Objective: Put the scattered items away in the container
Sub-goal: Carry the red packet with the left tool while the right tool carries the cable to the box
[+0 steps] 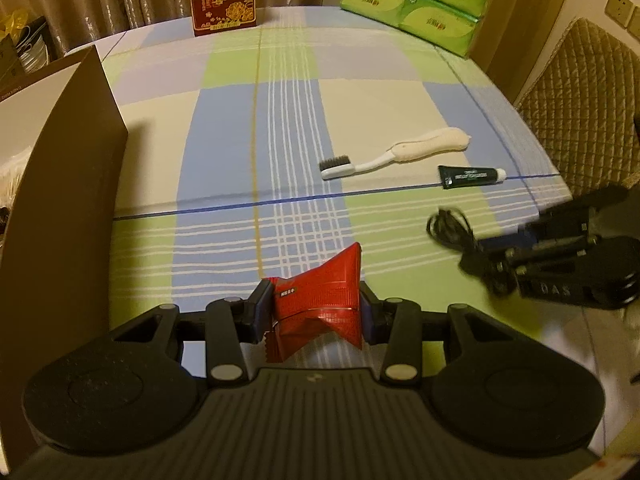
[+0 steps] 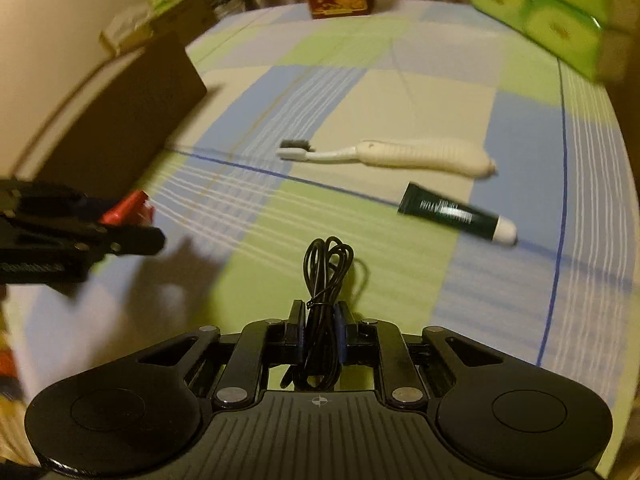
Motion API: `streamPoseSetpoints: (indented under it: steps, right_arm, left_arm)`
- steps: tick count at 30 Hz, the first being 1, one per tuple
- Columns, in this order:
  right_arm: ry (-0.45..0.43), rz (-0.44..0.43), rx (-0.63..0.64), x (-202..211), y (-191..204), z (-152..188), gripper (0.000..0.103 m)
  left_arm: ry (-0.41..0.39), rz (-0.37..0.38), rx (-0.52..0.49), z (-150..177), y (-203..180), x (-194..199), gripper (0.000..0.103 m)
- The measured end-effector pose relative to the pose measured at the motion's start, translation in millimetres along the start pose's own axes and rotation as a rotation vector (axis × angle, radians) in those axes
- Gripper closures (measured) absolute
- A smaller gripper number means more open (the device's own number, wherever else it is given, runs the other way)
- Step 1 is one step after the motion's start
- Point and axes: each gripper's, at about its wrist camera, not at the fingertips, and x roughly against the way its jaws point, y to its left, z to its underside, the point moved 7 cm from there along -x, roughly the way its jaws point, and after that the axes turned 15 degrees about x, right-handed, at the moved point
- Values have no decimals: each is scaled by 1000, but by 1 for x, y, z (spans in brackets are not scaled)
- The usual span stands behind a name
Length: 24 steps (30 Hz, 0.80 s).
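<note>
From the left wrist camera: your left gripper (image 1: 318, 312) has its fingers closed partway on a red foil packet (image 1: 320, 304), pinched and crumpled between the pads and held over the checked cloth of the worktop (image 1: 224, 132). The brown cardboard container (image 1: 76, 152) stands close on the left, its near wall upright beside you. Farther out lie a white toothbrush (image 1: 394, 154) and, just beside it, a dark green tube (image 1: 472, 176), both untouched on the cloth. At the right edge your right gripper (image 1: 486, 258) shows blurred, with a black cable bundle (image 1: 450, 230) at its tip.

From the right wrist camera: your right fingers (image 2: 297, 330) stand nearly shut, clamped on the coiled black cable (image 2: 326, 276), whose loops stick out ahead of the pads. The toothbrush (image 2: 400, 154) and tube (image 2: 456, 214) lie ahead and to the right, well apart from the container (image 2: 120, 120) at upper left. Your left gripper (image 2: 132, 224) shows at the left edge with the red packet (image 2: 128, 208).

Both hands appear loaded, so the carry stage looks under way. The next move likely calls for bringing each load over the container's open top and letting go one at a time, then returning for the toothbrush and tube.
</note>
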Motion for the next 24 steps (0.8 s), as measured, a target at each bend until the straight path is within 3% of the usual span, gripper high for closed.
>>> streamPoseSetpoints:
  steps: [4,12,18,24]
  right_arm:
    - [-47,-36,-48,21,15,-3,91]
    - [-120,-88,-27,56,70,-24,91]
    - [-166,-162,21,68,126,-47,91]
    - [-213,-248,99,60,186,-85,91]
  left_arm:
    - [-14,25,2,-1,-1,16,65]
    - [-75,90,20,-4,15,73,65]
    - [-132,106,56,-3,49,125,65]
    - [-187,69,104,0,104,171,65]
